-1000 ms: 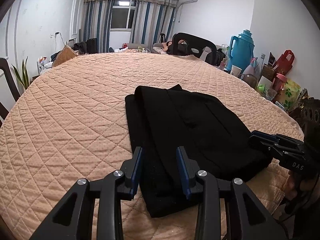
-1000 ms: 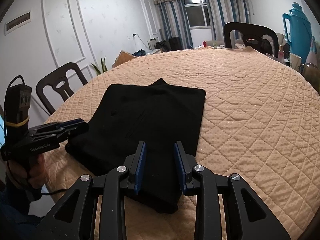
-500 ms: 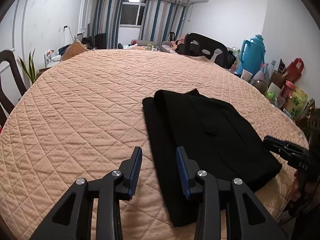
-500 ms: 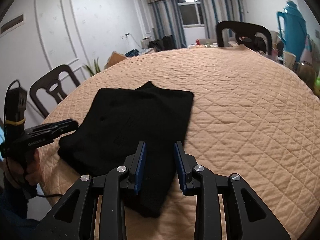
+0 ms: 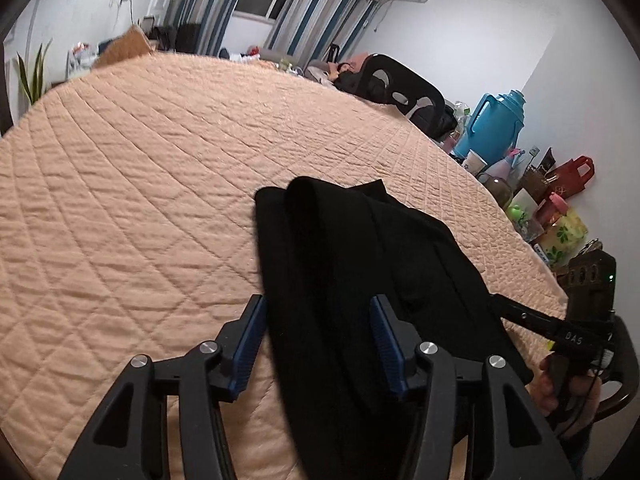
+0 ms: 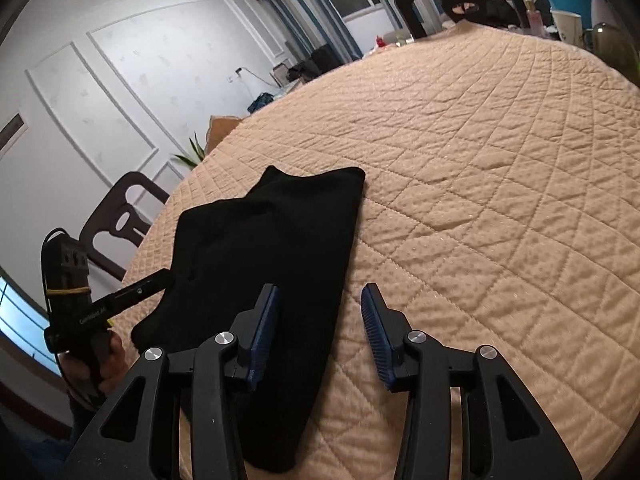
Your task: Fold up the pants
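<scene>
The black pants [image 5: 360,272] lie folded in a thick rectangle on the peach quilted table cover [image 5: 140,200]. They also show in the right wrist view [image 6: 272,248], near the table's front edge. My left gripper [image 5: 316,340] is open, its jaws wide apart over the near left part of the pants. My right gripper [image 6: 320,332] is open over the near right edge of the pants. Each gripper shows side-on in the other's view, the right one [image 5: 532,316] and the left one [image 6: 132,296]. Neither holds cloth.
A dark chair [image 6: 120,220] stands at the left of the table and a black chair [image 5: 404,92] at the far side. A blue thermos [image 5: 496,124], cups, jars and bags crowd the right wall. The quilted cover [image 6: 500,160] stretches far behind the pants.
Both grippers have opened wider. Both views have tilted, and the grippers have shifted a little around the near end of the pants. The pants lie as before.
</scene>
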Tool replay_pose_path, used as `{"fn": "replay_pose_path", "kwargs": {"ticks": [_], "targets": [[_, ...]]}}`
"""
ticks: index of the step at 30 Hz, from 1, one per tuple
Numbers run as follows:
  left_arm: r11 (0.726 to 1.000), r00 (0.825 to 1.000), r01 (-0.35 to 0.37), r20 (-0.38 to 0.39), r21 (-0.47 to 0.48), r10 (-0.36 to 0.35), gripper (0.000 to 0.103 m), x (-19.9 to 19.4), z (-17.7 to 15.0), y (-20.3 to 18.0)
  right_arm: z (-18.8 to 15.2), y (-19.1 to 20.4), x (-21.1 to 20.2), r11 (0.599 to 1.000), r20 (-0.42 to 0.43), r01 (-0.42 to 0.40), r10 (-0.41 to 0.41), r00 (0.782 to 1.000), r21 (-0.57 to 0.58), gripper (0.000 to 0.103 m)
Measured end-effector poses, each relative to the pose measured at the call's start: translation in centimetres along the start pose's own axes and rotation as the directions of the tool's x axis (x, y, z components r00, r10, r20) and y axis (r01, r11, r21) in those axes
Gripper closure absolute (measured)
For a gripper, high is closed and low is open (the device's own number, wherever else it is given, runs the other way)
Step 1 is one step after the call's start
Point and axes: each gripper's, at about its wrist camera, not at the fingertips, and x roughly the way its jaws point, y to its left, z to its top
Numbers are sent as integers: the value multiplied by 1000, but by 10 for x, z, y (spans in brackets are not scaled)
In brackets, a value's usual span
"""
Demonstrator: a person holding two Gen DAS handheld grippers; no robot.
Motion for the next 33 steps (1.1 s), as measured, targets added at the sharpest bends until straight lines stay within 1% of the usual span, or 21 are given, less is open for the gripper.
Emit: {"fn": "replay_pose_path", "kwargs": {"ticks": [5, 7, 11, 13, 15, 17, 19, 23, 24, 25, 27, 28, 29, 31, 33], "targets": [[1000, 1000, 1, -1, -17, -1, 43, 1, -1, -2, 4, 1, 6, 999, -12, -21, 21, 1000, 24, 59], [1000, 1000, -1, 7, -12, 1, 43, -3, -9, -5, 0, 1, 6, 998, -21, -52, 53, 998, 33, 59], [999, 999, 35, 8, -37, -35, 42, -13, -23, -5, -13, 0, -2, 994, -16, -98, 99, 995, 48, 59], [998, 999, 41, 12, -38, -40, 42, -14, -25, -6, -17, -1, -4, 991, -14, -118, 119, 993, 59, 59], [999, 999, 34, 7, -31, -34, 42, -12, -22, -7, -17, -1, -4, 991, -15, -122, 123, 992, 59, 59], [999, 1000, 25, -3, -26, -25, 38, -6, -16, -11, -12, -2, 1, 989, -26, -130, 132, 991, 67, 59], [1000, 1000, 5, -5, -5, -5, 37, 0, -11, -17, -6, -2, 5, 989, -35, -128, 131, 991, 72, 59], [1000, 1000, -25, -9, 7, 25, 38, 7, -4, -19, 2, 3, 16, 992, -44, -112, 115, 992, 65, 59], [999, 999, -35, -8, 9, 35, 40, 7, -4, -20, 3, 5, 17, 993, -45, -103, 106, 993, 58, 59], [999, 999, -45, -4, 11, 45, 45, 5, -6, -20, 2, 7, 17, 995, -45, -91, 94, 995, 48, 59], [999, 999, -44, 5, 7, 44, 52, 1, -8, -18, -1, 12, 14, 998, -40, -66, 67, 997, 17, 66], [999, 999, -44, 8, 5, 44, 55, -1, -10, -17, -3, 12, 13, 998, -35, -65, 65, 997, 10, 68], [999, 999, -46, 11, 3, 46, 58, -2, -9, -16, -4, 10, 12, 998, -34, -69, 69, 997, 11, 72], [998, 998, -61, 13, 7, 61, 62, -3, -8, -18, -3, 6, 12, 997, -31, -77, 78, 996, 20, 76], [996, 996, -90, 17, 29, 89, 66, -5, -6, -24, -2, 8, 9, 997, -21, -78, 78, 997, 14, 83]]}}
